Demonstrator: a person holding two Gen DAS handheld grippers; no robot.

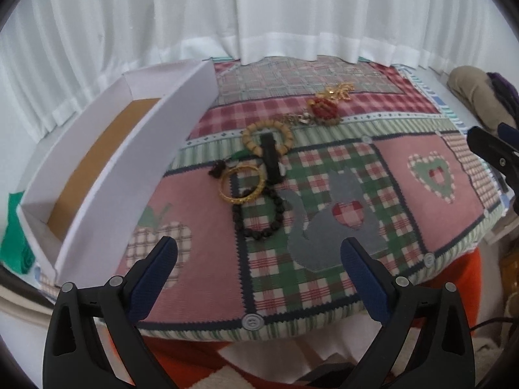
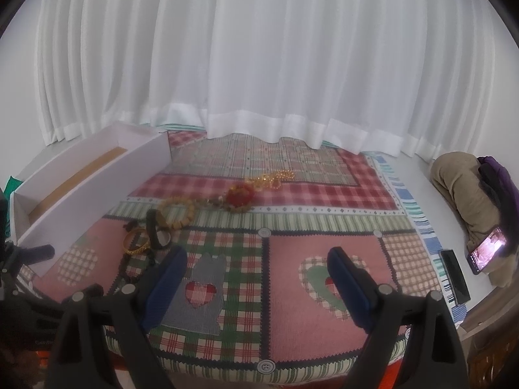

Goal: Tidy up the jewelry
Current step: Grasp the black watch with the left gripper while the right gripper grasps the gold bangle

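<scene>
Jewelry lies on a patchwork cushion (image 1: 421, 201): a black bead bracelet (image 1: 259, 214), a gold bangle (image 1: 241, 183), a black band (image 1: 271, 159), a wooden bead bracelet (image 1: 267, 136), a red bead piece (image 1: 326, 108) and a gold chain (image 1: 339, 92). An open white box (image 1: 107, 175) with a brown floor stands left of them. My left gripper (image 1: 259, 259) is open and empty, just in front of the black bead bracelet. My right gripper (image 2: 256, 269) is open and empty over the cushion (image 2: 324, 291), right of the bangle (image 2: 138, 241). The box (image 2: 87, 194) is far left.
White curtains (image 1: 259, 16) hang behind the cushion. A beige bundle (image 2: 460, 191) with purple cloth, a lit phone (image 2: 486, 254) and a dark remote (image 2: 454, 275) lie to the right. Green cloth (image 1: 13, 236) lies left of the box. Orange fabric (image 1: 454, 269) shows below the cushion.
</scene>
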